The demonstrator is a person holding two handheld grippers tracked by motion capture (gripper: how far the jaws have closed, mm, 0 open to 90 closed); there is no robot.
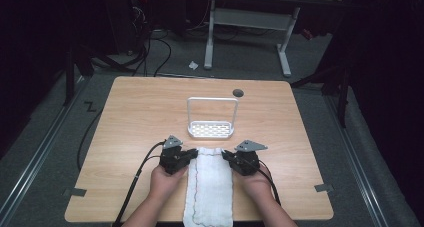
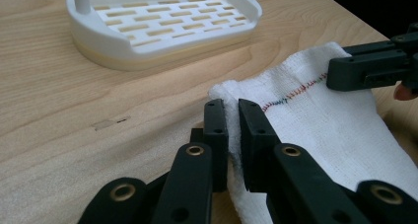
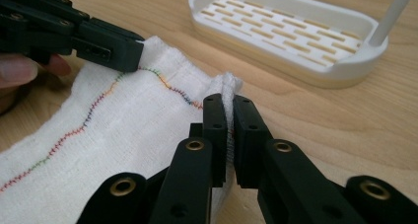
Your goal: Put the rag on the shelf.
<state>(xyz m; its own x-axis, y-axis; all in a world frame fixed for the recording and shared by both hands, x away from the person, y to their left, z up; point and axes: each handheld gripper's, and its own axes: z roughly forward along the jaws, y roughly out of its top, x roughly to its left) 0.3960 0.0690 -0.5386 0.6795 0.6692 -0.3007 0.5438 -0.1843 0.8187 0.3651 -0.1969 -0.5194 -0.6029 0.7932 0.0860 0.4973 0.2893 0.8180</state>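
A white cloth (image 1: 210, 187) lies flat on the counter (image 1: 130, 117) as a long strip. Its long axis runs from the person's edge toward the far side; the near end hangs past the near edge of the counter, and the far end stops just short of a white rack (image 1: 211, 129). The weave is loose and nubbly, like gauze or waffle cotton, and a wavy line of multicoloured stitching follows its border, plain in the left gripper view (image 2: 296, 93) and the right gripper view (image 3: 98, 110).

The left tool (image 1: 187, 156) is clamped on the far left corner of the cloth; in its own view (image 2: 232, 115) the two black jaws stand nearly together with a puckered fold of fabric pinched between them. The right tool (image 1: 227, 157) is likewise closed on the far right corner, and in its own view (image 3: 227, 110) a thin ridge of fabric rises between the pads. Each tool is matte black plastic with brass-coloured pivots, held in a hand (image 1: 162, 179) that comes in from the near edge.

The rack is a smooth plastic tray with an oval, slotted floor and a tall, thin rectangular hoop standing upright over it. It sits near the middle of the counter, with a small gap between it and the cloth's far edge.

The counter is pale wood grain with rounded corners. Wide bare stretches lie left and right of the cloth and beyond the rack, where a dark round grommet (image 1: 238, 92) is set near the far edge.
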